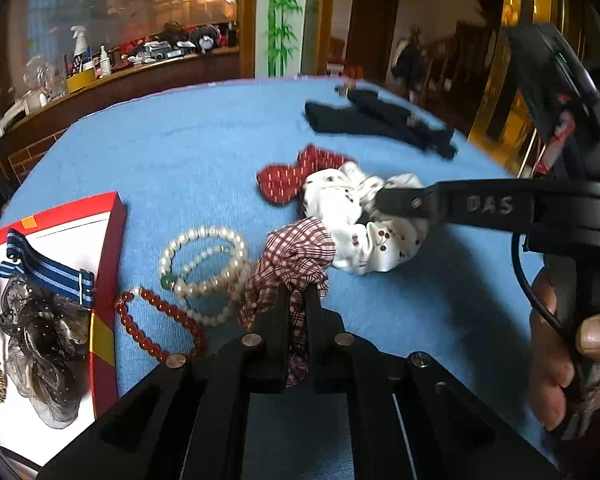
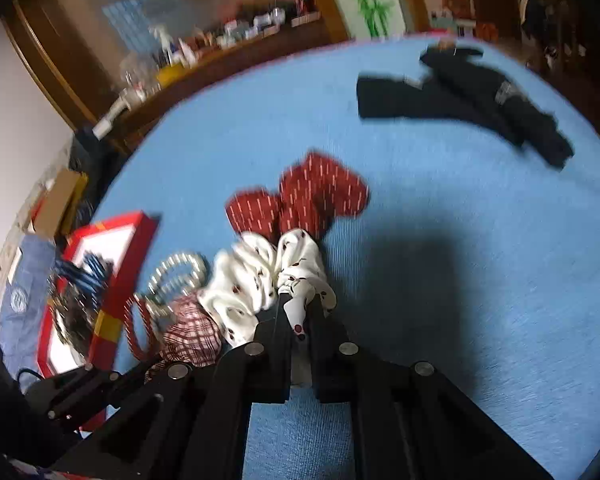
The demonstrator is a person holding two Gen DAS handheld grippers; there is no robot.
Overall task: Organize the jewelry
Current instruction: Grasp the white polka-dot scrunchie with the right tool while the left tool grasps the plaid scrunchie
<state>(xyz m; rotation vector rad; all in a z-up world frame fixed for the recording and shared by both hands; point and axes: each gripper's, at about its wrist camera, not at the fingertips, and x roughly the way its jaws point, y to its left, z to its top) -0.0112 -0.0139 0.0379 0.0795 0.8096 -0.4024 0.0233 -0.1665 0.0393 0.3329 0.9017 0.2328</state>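
My left gripper (image 1: 297, 294) is shut on the red-and-white plaid scrunchie (image 1: 296, 258), low over the blue table. My right gripper (image 2: 299, 300) is shut on the white cherry-print scrunchie (image 2: 260, 276); it shows in the left wrist view (image 1: 384, 200) reaching in from the right onto that scrunchie (image 1: 352, 216). A red patterned bow (image 1: 296, 176) lies behind. Pearl bracelets (image 1: 208, 268) and a red bead bracelet (image 1: 156, 324) lie to the left. A red-rimmed box (image 1: 108, 264) holds a striped blue bow (image 1: 48, 268) and a dark mesh scrunchie (image 1: 44, 340).
A black cloth item (image 1: 380, 120) lies at the far side of the blue table (image 1: 200, 152). A cluttered wooden counter (image 1: 140, 68) stands beyond the table edge. My hand (image 1: 560, 352) holds the right gripper's handle.
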